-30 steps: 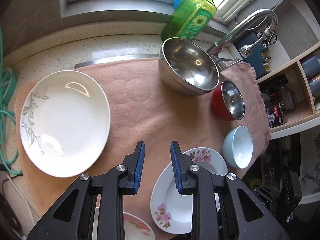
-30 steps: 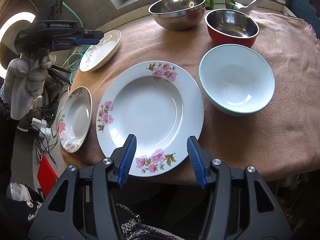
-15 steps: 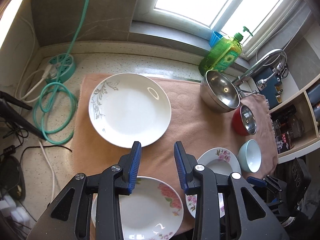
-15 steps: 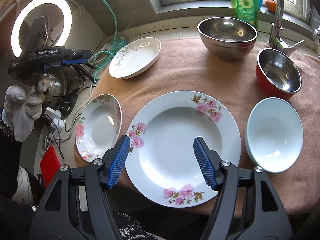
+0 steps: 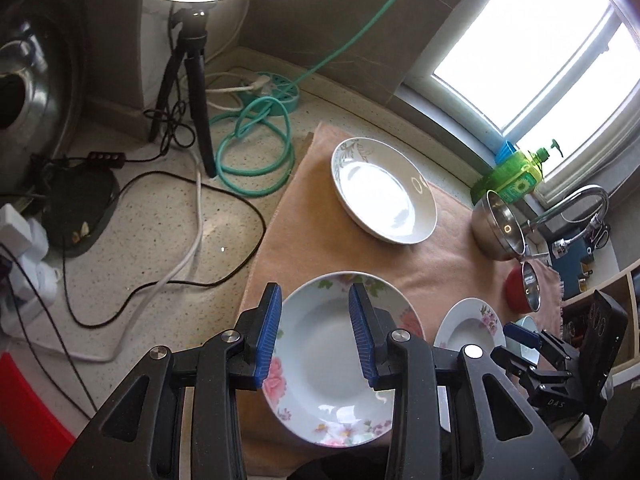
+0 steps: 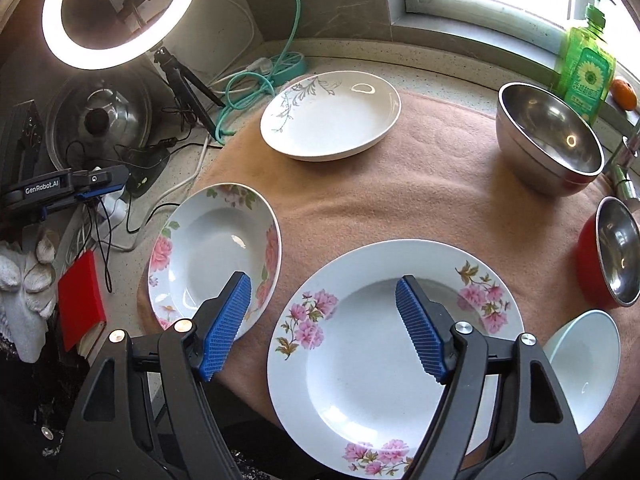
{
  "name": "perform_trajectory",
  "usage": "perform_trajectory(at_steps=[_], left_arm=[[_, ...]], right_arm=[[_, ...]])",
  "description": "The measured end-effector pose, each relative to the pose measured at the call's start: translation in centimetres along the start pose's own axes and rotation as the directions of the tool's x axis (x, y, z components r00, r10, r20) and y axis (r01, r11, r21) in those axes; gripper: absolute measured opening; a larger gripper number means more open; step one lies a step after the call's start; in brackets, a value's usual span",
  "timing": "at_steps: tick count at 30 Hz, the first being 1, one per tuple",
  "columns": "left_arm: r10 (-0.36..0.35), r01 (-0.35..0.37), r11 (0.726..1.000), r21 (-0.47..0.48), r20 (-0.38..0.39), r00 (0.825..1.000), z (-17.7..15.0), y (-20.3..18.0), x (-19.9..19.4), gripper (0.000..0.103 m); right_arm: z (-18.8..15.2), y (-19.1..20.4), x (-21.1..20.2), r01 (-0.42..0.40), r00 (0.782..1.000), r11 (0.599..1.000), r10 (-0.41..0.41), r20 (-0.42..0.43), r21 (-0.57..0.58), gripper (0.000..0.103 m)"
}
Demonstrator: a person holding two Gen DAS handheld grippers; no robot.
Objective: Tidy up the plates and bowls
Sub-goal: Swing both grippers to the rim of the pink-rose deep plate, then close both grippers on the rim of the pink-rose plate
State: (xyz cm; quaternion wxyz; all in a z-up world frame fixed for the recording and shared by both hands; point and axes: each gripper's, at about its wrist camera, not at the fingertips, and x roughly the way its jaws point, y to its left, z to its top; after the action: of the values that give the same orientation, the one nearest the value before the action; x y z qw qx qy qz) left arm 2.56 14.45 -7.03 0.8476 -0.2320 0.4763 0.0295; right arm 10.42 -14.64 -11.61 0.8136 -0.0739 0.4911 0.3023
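On a pink cloth point(image 6: 420, 184) lie a large pink-flowered plate point(image 6: 384, 360), a smaller pink-flowered plate point(image 6: 212, 256) point(image 5: 324, 360) to its left, and a white plate with a grey leaf print point(image 6: 332, 116) point(image 5: 384, 192) behind. A steel bowl point(image 6: 548, 140), a red bowl with steel inside point(image 6: 612, 252) and a light blue bowl point(image 6: 584, 364) stand at the right. My left gripper point(image 5: 316, 334) is open and empty above the smaller flowered plate. My right gripper point(image 6: 320, 326) is open and empty above the large plate's left part.
A green soap bottle point(image 6: 588, 68) and a faucet point(image 5: 576, 204) stand by the window. A ring light on a tripod point(image 6: 120, 12), a pot lid point(image 6: 100, 120), a green hose point(image 5: 256, 148) and cables point(image 5: 160, 240) crowd the counter to the left. A red box point(image 6: 82, 296) lies at the counter's edge.
Both grippers have pulled up and back, swinging left. The left gripper now hovers over the smaller flowered plate. The left's jaws look a little wider. No dish has moved.
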Motion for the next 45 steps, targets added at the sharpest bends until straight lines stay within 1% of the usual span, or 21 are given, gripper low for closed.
perform_trajectory(at_steps=[3, 6, 8, 10, 12, 14, 16, 17, 18, 23, 28, 30, 31, 33, 35, 36, 38, 45], left_arm=[[0.039, -0.039, 0.999, -0.037, -0.002, 0.999, -1.9, 1.0, 0.3, 0.033], [0.024, -0.026, 0.995, -0.101, -0.021, 0.999, -3.8, 2.4, 0.7, 0.033], [0.032, -0.036, 0.991, -0.13, -0.031, 0.999, -4.7, 3.1, 1.1, 0.033], [0.031, -0.037, 0.987, -0.157, -0.038, 0.999, -5.5, 3.6, 1.5, 0.033], [0.017, -0.024, 0.982, -0.185, -0.044, 0.999, -6.1, 3.9, 1.8, 0.033], [0.002, -0.013, 0.978, -0.207, -0.053, 0.999, -6.7, 4.1, 2.1, 0.033], [-0.012, -0.002, 0.975, -0.221, -0.065, 0.998, -6.9, 4.2, 2.6, 0.033], [-0.015, -0.002, 0.973, -0.23, -0.07, 0.997, -7.1, 4.3, 2.8, 0.033], [-0.02, 0.002, 0.972, -0.237, -0.074, 0.997, -7.3, 4.3, 3.0, 0.033], [-0.028, 0.004, 0.97, -0.244, -0.093, 0.995, -7.7, 4.5, 3.5, 0.031], [-0.032, 0.007, 0.97, -0.243, -0.1, 0.994, -7.4, 4.9, 3.9, 0.03], [-0.039, 0.012, 0.971, -0.237, -0.111, 0.993, -7.2, 4.9, 4.2, 0.024], [-0.039, 0.011, 0.972, -0.234, -0.114, 0.993, -7.2, 4.9, 4.4, 0.02], [-0.043, 0.014, 0.974, -0.228, -0.123, 0.991, -7.1, 4.8, 4.7, 0.02], [-0.05, 0.02, 0.974, -0.224, -0.132, 0.99, -7.2, 4.7, 4.9, 0.016], [-0.051, 0.021, 0.975, -0.219, -0.135, 0.989, -7.2, 4.6, 5.0, 0.016], [-0.048, 0.017, 0.977, -0.213, -0.138, 0.989, -7.1, 4.6, 5.1, 0.012], [-0.035, 0.008, 0.982, -0.191, -0.139, 0.99, -6.9, 4.4, 5.1, 0.012]], right_arm=[[0.6, 0.7, 1.0, 0.015, 1.0, 0.999, -0.015, -0.011, -0.039, 0.077], [1.1, 1.2, 2.0, -0.015, 0.999, 0.998, 0.013, -0.034, -0.054, 0.077], [1.4, 1.3, 2.8, -0.036, 0.998, 0.998, 0.033, -0.053, -0.048, 0.077], [1.7, 1.3, 3.6, -0.066, 0.995, 0.997, 0.064, -0.073, -0.036, 0.073], [2.0, 1.4, 4.3, -0.087, 0.992, 0.996, 0.084, -0.09, -0.029, 0.059], [2.2, 1.5, 5.1, -0.104, 0.989, 0.994, 0.101, -0.107, -0.02, 0.055], [2.4, 1.7, 6.0, -0.12, 0.985, 0.993, 0.117, -0.126, -0.01, 0.05], [2.4, 1.8, 6.4, -0.131, 0.982, 0.991, 0.129, -0.138, -0.005, 0.043], [2.4, 1.9, 6.7, -0.139, 0.98, 0.99, 0.138, -0.147, 0.001, 0.04], [2.4, 2.1, 7.9, -0.149, 0.975, 0.989, 0.149, -0.162, 0.014, 0.031], [2.6, 1.9, 8.6, -0.15, 0.973, 0.988, 0.154, -0.169, 0.039, 0.027], [2.7, 1.7, 8.9, -0.151, 0.972, 0.987, 0.157, -0.172, 0.049, 0.023], [2.7, 1.6, 9.0, -0.153, 0.971, 0.987, 0.16, -0.175, 0.055, 0.022], [2.7, 1.4, 9.3, -0.158, 0.969, 0.985, 0.168, -0.183, 0.07, 0.017], [2.7, 1.3, 9.6, -0.163, 0.965, 0.983, 0.176, -0.193, 0.083, 0.016], [2.7, 1.3, 9.8, -0.167, 0.964, 0.982, 0.182, -0.195, 0.089, 0.014], [2.6, 1.3, 9.9, -0.175, 0.962, 0.98, 0.191, -0.196, 0.094, 0.011], [2.6, 1.5, 9.8, -0.166, 0.964, 0.982, 0.181, -0.193, 0.094, 0.011]])
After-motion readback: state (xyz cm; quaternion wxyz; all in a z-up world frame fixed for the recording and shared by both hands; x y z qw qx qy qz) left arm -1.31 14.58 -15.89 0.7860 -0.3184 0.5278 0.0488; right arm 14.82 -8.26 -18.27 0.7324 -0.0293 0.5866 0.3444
